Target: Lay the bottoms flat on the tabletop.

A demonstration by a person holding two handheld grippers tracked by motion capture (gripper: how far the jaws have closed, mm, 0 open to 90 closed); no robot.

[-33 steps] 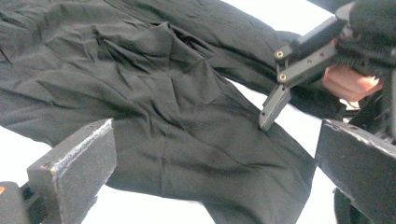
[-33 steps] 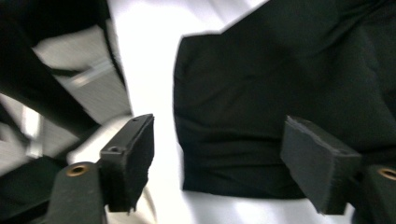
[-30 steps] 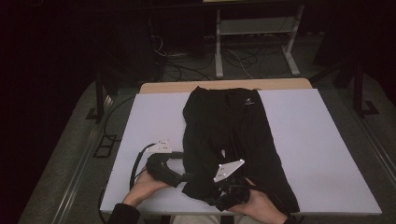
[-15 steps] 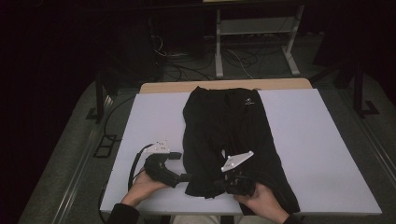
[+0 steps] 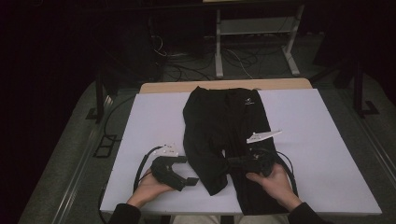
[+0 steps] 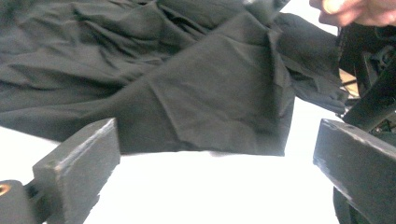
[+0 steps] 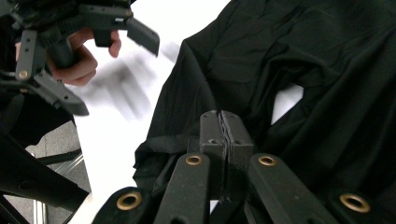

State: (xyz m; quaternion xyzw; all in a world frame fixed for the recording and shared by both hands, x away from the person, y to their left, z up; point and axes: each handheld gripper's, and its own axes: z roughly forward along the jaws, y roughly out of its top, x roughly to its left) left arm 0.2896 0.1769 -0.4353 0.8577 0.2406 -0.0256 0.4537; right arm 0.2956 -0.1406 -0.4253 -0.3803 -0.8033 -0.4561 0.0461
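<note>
Black shorts (image 5: 224, 135) lie spread on the white tabletop (image 5: 327, 140), waistband at the far side with a small white logo (image 5: 248, 103), legs running toward the near edge. The left leg is rumpled and folded over, its hem just right of the left gripper.

Right gripper (image 5: 236, 162) sits on the cloth between the two legs, near the near edge, held by the person's right hand (image 5: 273, 179); a grey three-cornered plate (image 5: 263, 136) stands above it. In the right gripper view its jaws are pressed together, with black cloth bunched around them; whether fabric is pinched between them I cannot tell.

Left gripper (image 5: 189, 175) rests on bare tabletop left of the shorts, held in the left hand (image 5: 149, 186). In the left gripper view its jaws stand wide apart with nothing between them, the hem lying just beyond.
</note>
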